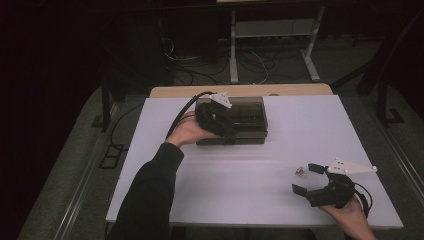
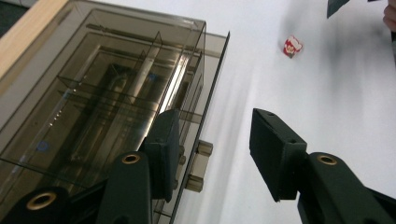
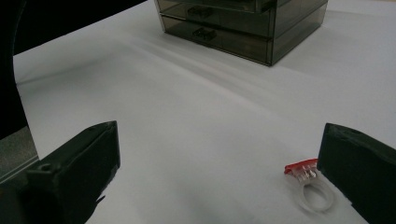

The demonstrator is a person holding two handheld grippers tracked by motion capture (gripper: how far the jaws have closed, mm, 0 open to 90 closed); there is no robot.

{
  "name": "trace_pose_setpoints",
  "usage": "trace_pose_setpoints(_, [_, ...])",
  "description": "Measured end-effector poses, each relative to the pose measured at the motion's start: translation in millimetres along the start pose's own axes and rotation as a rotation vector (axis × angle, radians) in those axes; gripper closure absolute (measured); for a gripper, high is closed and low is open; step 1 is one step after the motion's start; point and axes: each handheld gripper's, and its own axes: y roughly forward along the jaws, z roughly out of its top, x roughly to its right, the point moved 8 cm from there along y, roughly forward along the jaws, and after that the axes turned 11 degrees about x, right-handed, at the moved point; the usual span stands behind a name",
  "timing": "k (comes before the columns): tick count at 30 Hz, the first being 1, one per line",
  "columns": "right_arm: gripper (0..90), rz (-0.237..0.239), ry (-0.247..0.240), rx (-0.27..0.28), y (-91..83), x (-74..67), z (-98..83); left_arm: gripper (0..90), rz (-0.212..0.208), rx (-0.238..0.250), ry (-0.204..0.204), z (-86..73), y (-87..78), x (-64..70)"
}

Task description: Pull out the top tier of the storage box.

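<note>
White covers the flat rectangular counter (image 1: 240, 190), with a pale wooden edge showing at its far side. At the left, a hand in a dark sleeve holds the left claw (image 1: 227, 127) against the front of a smoky translucent plastic drawer box (image 1: 252, 112) standing toward the far edge. In the left gripper view, that claw (image 2: 212, 154) has its jaws parted, with 1 jaw over the box front (image 2: 116, 102) beside 2 small drawer handles and the other over bare counter. To the right, well apart from the box, a small clear plastic ring with a red top (image 1: 300, 171) lies on the counter. The right claw (image 1: 306, 178) is spread wide, the ring (image 3: 312, 186) just inside 1 jaw.
</note>
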Motion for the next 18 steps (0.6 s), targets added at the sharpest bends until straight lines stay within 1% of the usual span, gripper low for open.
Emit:
trace_pose_setpoints(9, [0.0, 0.002, 0.000, -0.001, 0.1, -0.1, -0.2, 56.5, -0.006, -0.024, -0.001, -8.4, 6.2, -2.2])
trace_pose_setpoints(12, [0.0, 0.002, 0.000, -0.002, 0.0, 0.0, -0.3, 58.0, -0.006, -0.029, -0.008, -10.6, 7.4, -3.9])
trace_pose_setpoints(18, [0.0, 0.002, 0.000, -0.003, 0.1, 0.1, -0.4, 64.2, -0.014, -0.039, -0.020, -15.7, 8.5, -7.5])
